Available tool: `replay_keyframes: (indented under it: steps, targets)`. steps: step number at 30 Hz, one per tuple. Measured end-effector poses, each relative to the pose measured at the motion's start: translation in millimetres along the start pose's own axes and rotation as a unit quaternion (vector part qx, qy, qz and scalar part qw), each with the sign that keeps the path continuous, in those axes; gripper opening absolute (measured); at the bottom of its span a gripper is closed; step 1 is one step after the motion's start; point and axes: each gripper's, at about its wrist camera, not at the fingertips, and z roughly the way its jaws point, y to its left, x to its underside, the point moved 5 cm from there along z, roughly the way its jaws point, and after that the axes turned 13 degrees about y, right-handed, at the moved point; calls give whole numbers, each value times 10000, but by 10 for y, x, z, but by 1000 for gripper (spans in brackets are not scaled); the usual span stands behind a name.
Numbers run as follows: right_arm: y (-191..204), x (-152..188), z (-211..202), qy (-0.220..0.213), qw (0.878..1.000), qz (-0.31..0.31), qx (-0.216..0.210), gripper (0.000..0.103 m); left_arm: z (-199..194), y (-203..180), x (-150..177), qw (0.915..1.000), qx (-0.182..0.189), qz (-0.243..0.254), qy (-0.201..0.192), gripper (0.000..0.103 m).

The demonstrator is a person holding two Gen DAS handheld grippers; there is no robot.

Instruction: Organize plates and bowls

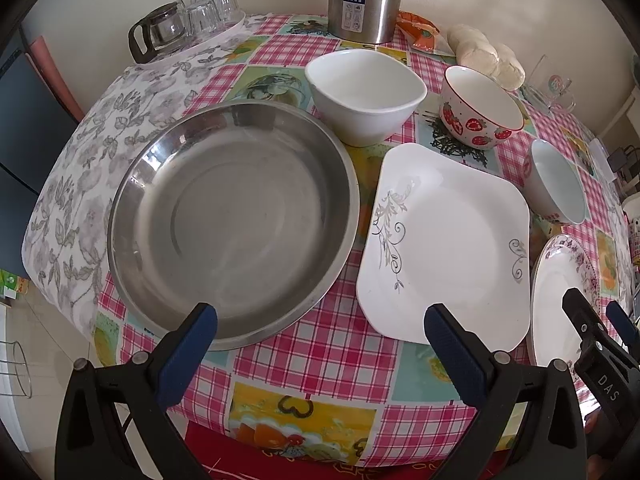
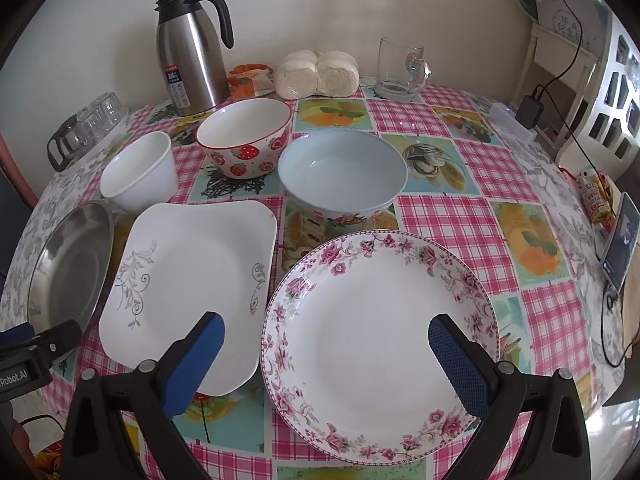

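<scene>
Pre-grasp stage — both grippers spread, empty: left gripper (image 1: 320, 320) between steel plate (image 1: 232, 220) & square plate (image 1: 444, 240), right gripper (image 2: 326, 330) over floral plate (image 2: 380, 320); next calls for rim pinch.

Table (image 2: 472, 216) is wearing a pink checked cloth with fruit panels; a grey floral cloth is overlapping its left part. Near edge, left to right: steel plate (image 1: 234, 220), square white plate (image 1: 448, 244) just beside it, round floral plate (image 2: 380, 344). Sitting behind them: white bowl (image 1: 366, 94), strawberry bowl (image 1: 480, 114), pale blue bowl (image 2: 342, 172), close together. Along the wall: white tray of upturned glasses (image 1: 192, 16), steel thermos jug (image 2: 192, 56), orange packet (image 2: 250, 78), bagged buns (image 2: 318, 72), glass mug (image 2: 402, 68). A phone (image 2: 620, 244) is lying at the right edge.
</scene>
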Motion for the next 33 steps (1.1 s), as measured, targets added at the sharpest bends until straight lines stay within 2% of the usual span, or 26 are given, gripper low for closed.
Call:
replay_keyframes:
  steps: [33]
  targets:
    - [26,-6,70,99,10000,4,-10,103,31,-23,-2,10000,64,7,62,103]
